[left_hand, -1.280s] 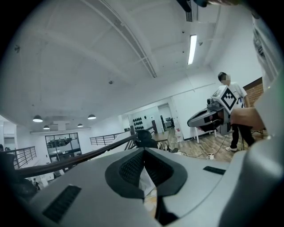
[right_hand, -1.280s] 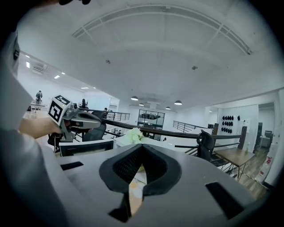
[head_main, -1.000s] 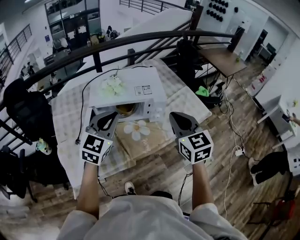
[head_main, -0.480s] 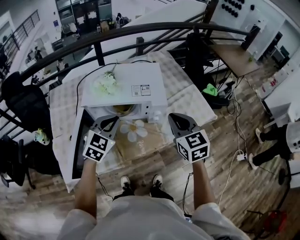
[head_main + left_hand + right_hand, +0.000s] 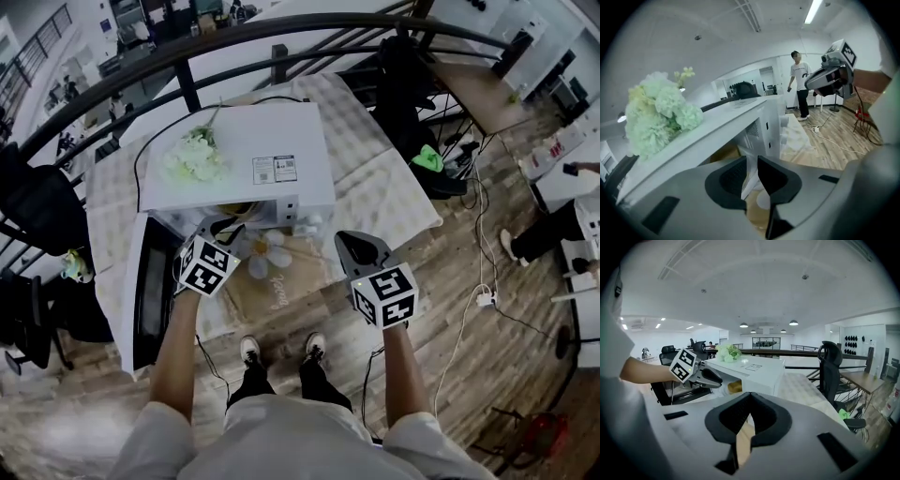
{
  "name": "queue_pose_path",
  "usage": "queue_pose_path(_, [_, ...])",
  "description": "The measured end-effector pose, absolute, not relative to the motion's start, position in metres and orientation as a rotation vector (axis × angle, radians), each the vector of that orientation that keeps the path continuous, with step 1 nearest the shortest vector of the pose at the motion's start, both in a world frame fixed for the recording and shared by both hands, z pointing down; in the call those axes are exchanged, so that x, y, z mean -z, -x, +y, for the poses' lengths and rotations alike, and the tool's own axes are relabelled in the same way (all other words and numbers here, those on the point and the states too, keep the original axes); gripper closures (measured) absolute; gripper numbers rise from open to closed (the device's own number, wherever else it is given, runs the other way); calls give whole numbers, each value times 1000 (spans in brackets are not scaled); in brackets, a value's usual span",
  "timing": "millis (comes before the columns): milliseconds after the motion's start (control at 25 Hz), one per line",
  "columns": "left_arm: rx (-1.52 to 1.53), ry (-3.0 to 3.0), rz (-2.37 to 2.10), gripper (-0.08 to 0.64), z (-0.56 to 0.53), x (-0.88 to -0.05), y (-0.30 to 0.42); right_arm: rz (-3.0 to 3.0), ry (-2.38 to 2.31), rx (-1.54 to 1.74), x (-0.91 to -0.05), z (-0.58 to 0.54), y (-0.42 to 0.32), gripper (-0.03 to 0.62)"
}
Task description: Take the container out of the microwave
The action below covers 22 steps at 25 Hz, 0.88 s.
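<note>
The white microwave (image 5: pixel 281 141) stands on the table with its dark door (image 5: pixel 150 291) swung open to the left. A yellowish container (image 5: pixel 236 208) shows just inside the cavity, and in the right gripper view the container (image 5: pixel 735 386) sits in the opening. My left gripper (image 5: pixel 223 228) is at the mouth of the cavity, just short of the container, its jaws a narrow gap apart with nothing between them (image 5: pixel 751 161). Off to the right of the opening, my right gripper (image 5: pixel 356 242) hangs over the table's front, shut and holding nothing (image 5: pixel 750 397).
A bunch of pale flowers (image 5: pixel 194 155) lies on the microwave's top. A brown mat with a flower print (image 5: pixel 277 277) lies in front of it on the checked tablecloth (image 5: pixel 375 197). A dark railing (image 5: pixel 187 56) runs behind the table, and a black chair (image 5: pixel 37 206) stands at the left.
My left gripper has moved forward to the microwave's opening. The right gripper has stayed about where it was. The open door has come into view at the left.
</note>
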<state>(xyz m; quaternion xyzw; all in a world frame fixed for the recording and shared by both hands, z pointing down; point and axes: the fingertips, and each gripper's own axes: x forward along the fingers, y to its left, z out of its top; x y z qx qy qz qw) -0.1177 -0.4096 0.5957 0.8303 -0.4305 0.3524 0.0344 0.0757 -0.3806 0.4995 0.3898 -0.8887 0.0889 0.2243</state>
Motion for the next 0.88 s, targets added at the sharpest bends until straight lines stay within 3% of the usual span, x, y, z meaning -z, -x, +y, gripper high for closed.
queue_pose_path(160, [-1137,-2516,-1265,474,-432,-631,113,-2435,-1110,-337,-518,-379,-86,580])
queue_pose_path(400, [-1495,-2482,-1226,460,-459,-685,122,-2366,-1127,-363,-542,-375,-102,580])
queue_pose_path(880, [-1905,-2508,-1211,462,-488,-702,113,-2314,-1162,-411,-559,-361,-126,580])
